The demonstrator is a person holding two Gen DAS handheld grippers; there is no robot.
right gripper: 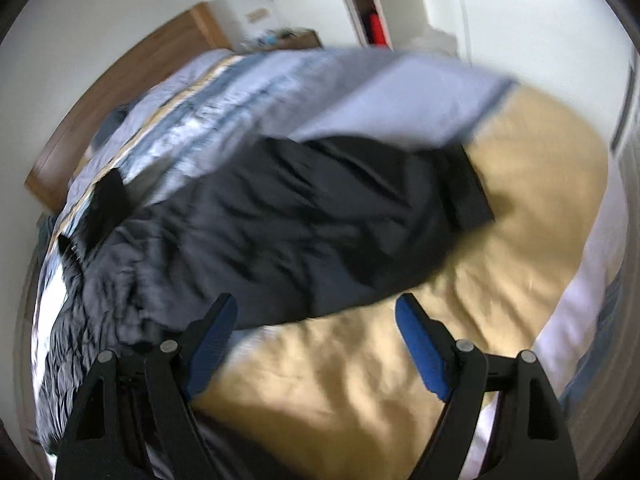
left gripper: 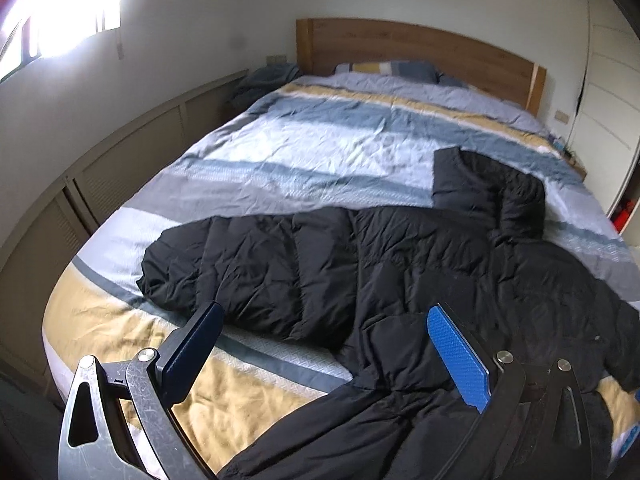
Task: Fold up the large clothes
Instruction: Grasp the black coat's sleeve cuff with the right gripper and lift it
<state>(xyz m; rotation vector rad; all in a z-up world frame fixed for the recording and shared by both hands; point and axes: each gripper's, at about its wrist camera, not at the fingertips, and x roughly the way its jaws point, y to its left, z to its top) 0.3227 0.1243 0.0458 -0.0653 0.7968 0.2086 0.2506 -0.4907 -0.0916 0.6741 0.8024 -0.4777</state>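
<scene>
A large black puffer jacket (left gripper: 400, 264) lies spread across the near half of the bed, one sleeve stretched left and another part reaching back right. My left gripper (left gripper: 324, 320) is open above the jacket's near edge, nothing between its blue pads. In the right wrist view, which is blurred, the same jacket (right gripper: 280, 232) lies ahead, its cuff end at the right. My right gripper (right gripper: 316, 312) is open over the yellow part of the cover, just short of the jacket's edge.
The bed (left gripper: 320, 140) has a striped blue, grey and yellow cover (right gripper: 520, 208), pillows and a wooden headboard (left gripper: 420, 48). Louvred cabinets (left gripper: 120, 168) run along the left wall under a bright window. White wardrobe doors (left gripper: 608, 92) stand at the right.
</scene>
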